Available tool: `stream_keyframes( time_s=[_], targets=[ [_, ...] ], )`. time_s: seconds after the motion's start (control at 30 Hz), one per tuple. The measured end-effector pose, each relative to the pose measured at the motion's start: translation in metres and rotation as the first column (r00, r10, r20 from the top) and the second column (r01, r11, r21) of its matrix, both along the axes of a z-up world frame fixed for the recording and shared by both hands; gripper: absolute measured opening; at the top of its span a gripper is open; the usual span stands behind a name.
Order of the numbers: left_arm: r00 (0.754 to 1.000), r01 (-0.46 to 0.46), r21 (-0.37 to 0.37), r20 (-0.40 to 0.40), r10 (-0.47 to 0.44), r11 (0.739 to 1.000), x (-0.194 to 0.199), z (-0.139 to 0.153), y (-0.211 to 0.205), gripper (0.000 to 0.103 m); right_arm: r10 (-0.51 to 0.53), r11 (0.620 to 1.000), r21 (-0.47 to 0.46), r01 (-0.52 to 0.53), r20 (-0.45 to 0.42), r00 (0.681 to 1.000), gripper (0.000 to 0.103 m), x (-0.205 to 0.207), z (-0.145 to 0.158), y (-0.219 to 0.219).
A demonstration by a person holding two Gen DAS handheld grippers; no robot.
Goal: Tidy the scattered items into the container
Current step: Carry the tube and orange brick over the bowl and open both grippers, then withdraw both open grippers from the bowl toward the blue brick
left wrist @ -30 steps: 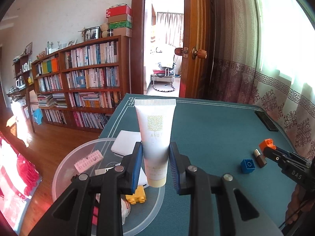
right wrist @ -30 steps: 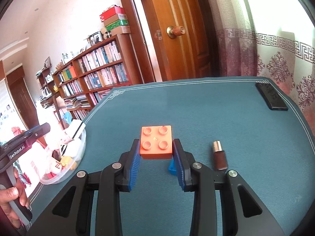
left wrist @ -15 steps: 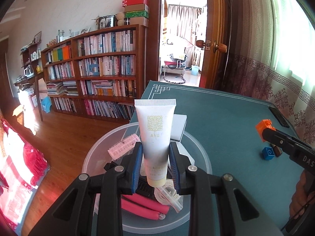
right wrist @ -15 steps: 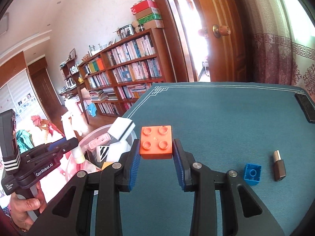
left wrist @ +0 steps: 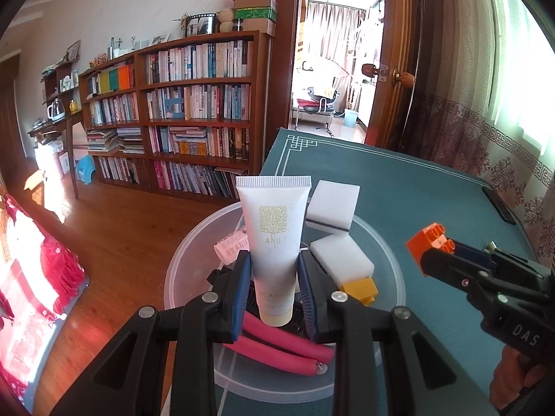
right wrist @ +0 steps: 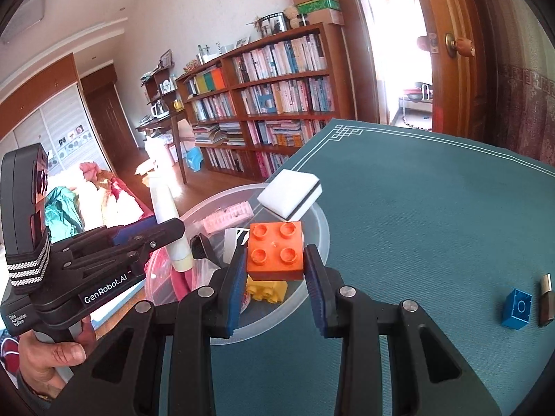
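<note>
My left gripper (left wrist: pixel 273 294) is shut on a white cream tube (left wrist: pixel 272 239), held upright over the clear plastic bowl (left wrist: pixel 187 263) at the table's left edge. Inside the bowl lie white sponges (left wrist: pixel 341 260), a yellow brick (left wrist: pixel 359 289), pink rollers (left wrist: pixel 284 345) and a pink comb (left wrist: pixel 230 244). My right gripper (right wrist: pixel 274 277) is shut on an orange brick (right wrist: pixel 274 254), hovering above the bowl's (right wrist: pixel 312 294) near rim, over the yellow brick (right wrist: pixel 267 291). On the teal cloth to the right lie a blue brick (right wrist: pixel 517 308) and a brown lipstick (right wrist: pixel 546 300).
A black phone (left wrist: pixel 499 204) lies near the table's far right edge by the curtain. A bookcase (left wrist: pixel 173 111) and an open doorway (left wrist: pixel 329 79) stand beyond the table. Wooden floor drops away left of the bowl. A hand (right wrist: pixel 52 353) holds the left gripper.
Both grippers have moved left to the bowl with their loads. The tube now hangs over the bowl's middle and the orange brick over its rim; the blue brick and lipstick stay behind.
</note>
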State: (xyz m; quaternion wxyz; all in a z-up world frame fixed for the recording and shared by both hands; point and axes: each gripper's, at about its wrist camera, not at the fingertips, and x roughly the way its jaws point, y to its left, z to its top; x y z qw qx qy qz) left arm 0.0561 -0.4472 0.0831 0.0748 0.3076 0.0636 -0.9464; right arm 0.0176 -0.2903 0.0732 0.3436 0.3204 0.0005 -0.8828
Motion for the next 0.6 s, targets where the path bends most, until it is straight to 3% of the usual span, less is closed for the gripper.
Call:
stream_keyframes(
  time_s=[0.17,0.2,0.23,0.3,0.37,0.6],
  targets=[
    [1.0,-0.006,0.007,0.013,0.006,1.0,-0.003,-0.004,-0.003,0.031,0.025,0.997,0.066,-0.027,0.024,0.999,0.036,-0.007,-0.014,-0.024],
    [1.0,-0.009,0.009,0.015,0.009,1.0,-0.003,-0.005,-0.004,0.038,0.023,0.996,0.085,-0.025,0.018,1.0,0.036,-0.008,-0.016,-0.026],
    [1.0,-0.013,0.013,0.016,0.012,1.0,-0.004,-0.006,-0.005,0.052,0.024,0.995,0.097,-0.025,0.014,1.0,0.036,-0.009,-0.018,-0.028],
    [1.0,-0.019,0.011,0.01,0.019,1.0,-0.003,-0.007,-0.006,0.066,0.027,0.995,0.095,-0.028,0.012,1.0,0.051,-0.01,-0.019,-0.027],
    [1.0,-0.017,0.003,0.011,0.017,1.0,-0.003,-0.008,-0.005,0.067,0.027,0.996,0.08,-0.026,-0.009,1.0,0.058,-0.008,-0.018,-0.021],
    [0.999,-0.024,0.002,0.022,0.024,1.0,-0.006,-0.013,-0.006,0.069,-0.011,0.997,0.079,0.014,-0.038,0.999,0.058,-0.003,-0.018,0.002]
  ],
)
